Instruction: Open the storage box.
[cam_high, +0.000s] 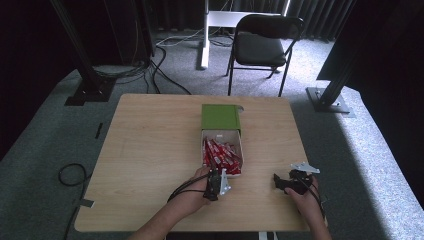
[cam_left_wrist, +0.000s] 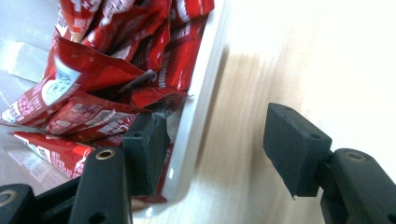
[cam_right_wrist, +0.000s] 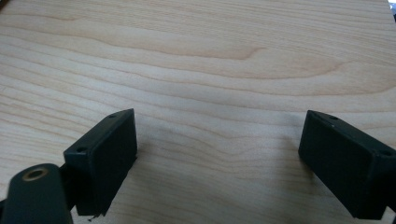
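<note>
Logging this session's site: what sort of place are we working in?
Probably a lab or recording studio, not a home: a lone wooden table on grey carpet, dark curtains behind, black frame posts with loose cables, and a folding chair.

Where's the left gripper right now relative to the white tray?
In the high view the left gripper is at the near edge of the white tray of red sachets; its own view shows open jaws straddling the tray wall.

The left gripper (cam_left_wrist: 217, 140) straddled the white box (cam_left_wrist: 198, 112) wall, packets (cam_left_wrist: 93, 79) crowding inside; bare table (cam_high: 150, 145) lay open elsewhere.
</note>
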